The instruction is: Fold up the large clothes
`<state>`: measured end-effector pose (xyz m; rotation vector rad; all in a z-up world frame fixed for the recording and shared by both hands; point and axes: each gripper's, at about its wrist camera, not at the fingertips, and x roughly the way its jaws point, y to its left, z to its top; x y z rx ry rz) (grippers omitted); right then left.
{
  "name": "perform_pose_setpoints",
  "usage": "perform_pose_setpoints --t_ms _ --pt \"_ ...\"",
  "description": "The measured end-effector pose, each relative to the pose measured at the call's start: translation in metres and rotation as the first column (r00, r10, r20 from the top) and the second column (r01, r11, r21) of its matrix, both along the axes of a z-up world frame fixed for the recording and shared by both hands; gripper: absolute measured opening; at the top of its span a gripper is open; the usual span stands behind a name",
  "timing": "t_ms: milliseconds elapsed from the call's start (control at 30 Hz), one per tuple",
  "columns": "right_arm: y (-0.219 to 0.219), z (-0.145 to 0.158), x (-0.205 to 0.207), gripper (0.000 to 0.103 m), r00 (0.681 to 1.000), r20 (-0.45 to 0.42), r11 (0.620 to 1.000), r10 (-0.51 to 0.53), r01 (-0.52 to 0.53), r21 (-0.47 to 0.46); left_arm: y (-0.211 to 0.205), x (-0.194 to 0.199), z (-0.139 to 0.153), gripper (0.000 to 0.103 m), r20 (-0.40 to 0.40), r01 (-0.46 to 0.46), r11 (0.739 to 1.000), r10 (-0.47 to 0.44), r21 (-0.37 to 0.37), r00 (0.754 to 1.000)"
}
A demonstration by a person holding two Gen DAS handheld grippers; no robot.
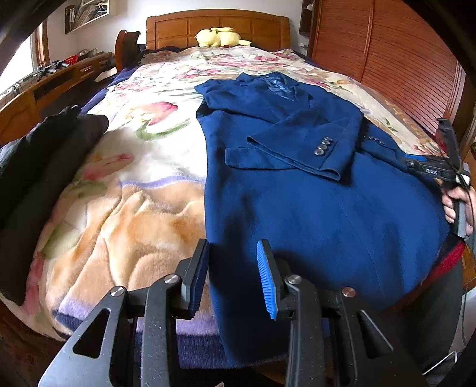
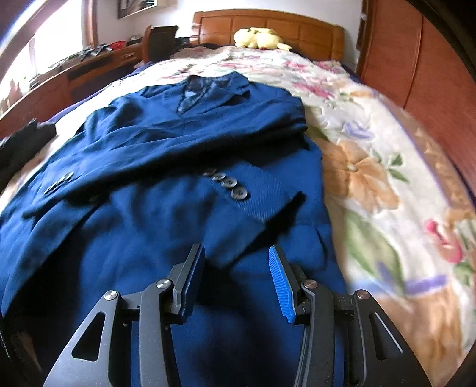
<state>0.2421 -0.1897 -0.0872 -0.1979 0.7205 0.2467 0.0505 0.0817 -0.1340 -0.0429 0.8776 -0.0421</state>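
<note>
We see a blue coat (image 1: 312, 202) lying flat on a bed w/ a flower blanket (image 1: 142, 184). The collar is at the far end, twd the wood headboard (image 1: 217, 28). The hem is at the near end and hangs a bit over the near edge of the bed. Both sleeves are folded in across the chest. One sleeve (image 1: 297, 148) has four dark buttons (image 1: 324, 146) by its cuff.

Our left claw (image 1: 232, 274) is released, w/ a wide gap btwn its two pads. It holds nothing. It hovers over the near left edge of the coat, where coat meets blanket. We can't tell if it touches the cloth.

Our right claw (image 2: 238, 279) is released too, and holds nothing. It hovers over the lower part of the coat, just near of a folded sleeve cuff (image 2: 253, 220). From the left cam we see the right tool and the hand (image 1: 455, 202) on it at the right edge of the coat.

A dark cloth (image 1: 38, 178) lies on the left side of the bed, apart from the coat. A yellow plush toy (image 1: 220, 37) sits at the far end by the headboard. A wood desk (image 1: 59, 80) is on the far left and a wood wardrobe (image 1: 386, 59) on the right.
</note>
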Motion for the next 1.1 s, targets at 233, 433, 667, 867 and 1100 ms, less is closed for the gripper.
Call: perform_pose_setpoints --t_ms 233,433,667,867,1100 --pt "-0.038 0.012 -0.067 0.047 1.0 -0.011 0.999 -0.028 0.028 -0.046 0.012 -0.01 -0.001 0.034 -0.013 -0.02 1.0 0.02 -0.019 1.0" --pt "-0.054 0.01 -0.082 0.055 0.996 -0.07 0.998 -0.053 0.05 -0.034 0.013 -0.013 -0.004 0.034 -0.019 -0.032 0.999 0.031 -0.021 0.999" --pt "-0.062 0.004 -0.085 0.055 0.994 -0.095 0.998 -0.061 0.061 -0.002 0.011 -0.01 -0.009 0.034 -0.033 -0.024 1.0 0.024 -0.007 0.999" --pt "-0.069 -0.004 -0.081 0.055 0.994 -0.096 0.998 -0.048 0.052 0.04 0.015 -0.013 -0.008 0.034 -0.037 -0.018 1.0 0.017 -0.019 0.999" --pt "-0.081 -0.005 -0.087 0.055 0.988 -0.136 0.992 -0.08 0.092 0.083 0.013 -0.021 -0.008 0.034 -0.046 -0.002 1.0 0.001 -0.026 0.999"
